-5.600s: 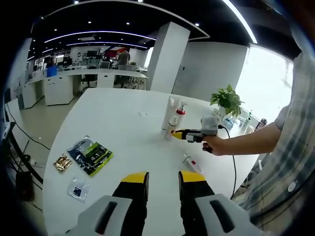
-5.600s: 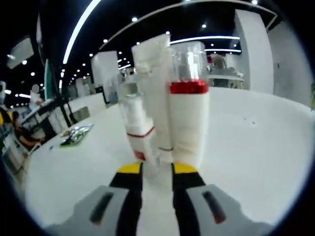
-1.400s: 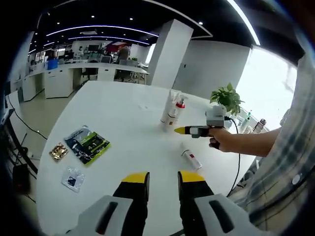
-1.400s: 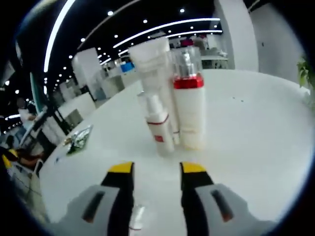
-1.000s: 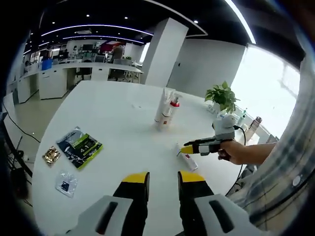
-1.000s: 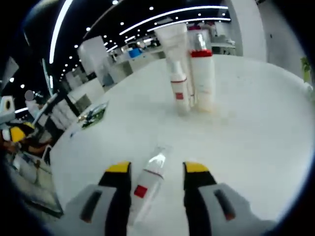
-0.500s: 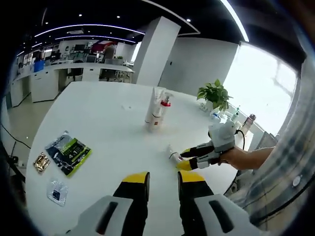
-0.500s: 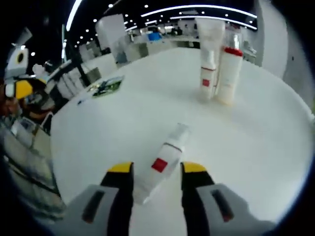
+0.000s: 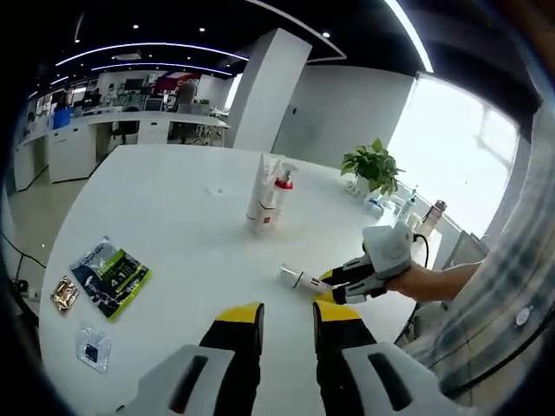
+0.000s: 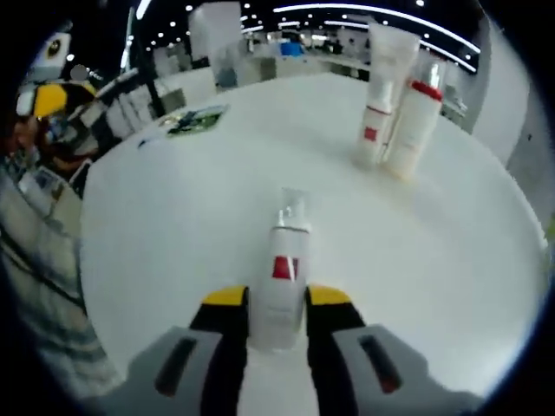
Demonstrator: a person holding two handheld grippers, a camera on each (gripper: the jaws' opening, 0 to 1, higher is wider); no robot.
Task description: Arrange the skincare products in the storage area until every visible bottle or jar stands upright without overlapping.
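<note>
White and red-labelled, the fallen spray bottle [image 10: 281,277] lies on the worktop [image 10: 173,208], well short of the standing bottle cluster [image 10: 395,100]. The right tool [image 10: 276,305], half a second ago open around it, now clamps it; lifting upright should follow. The left tool [image 9: 286,314] hovers, part-open and empty.

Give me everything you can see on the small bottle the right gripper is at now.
The small bottle is white, plastic-looking, with a red square label and a clear cap. It lies on its side on the white table, cap pointing away from the right gripper, whose fingers clamp its base. It lies apart from the standing bottles.
</note>
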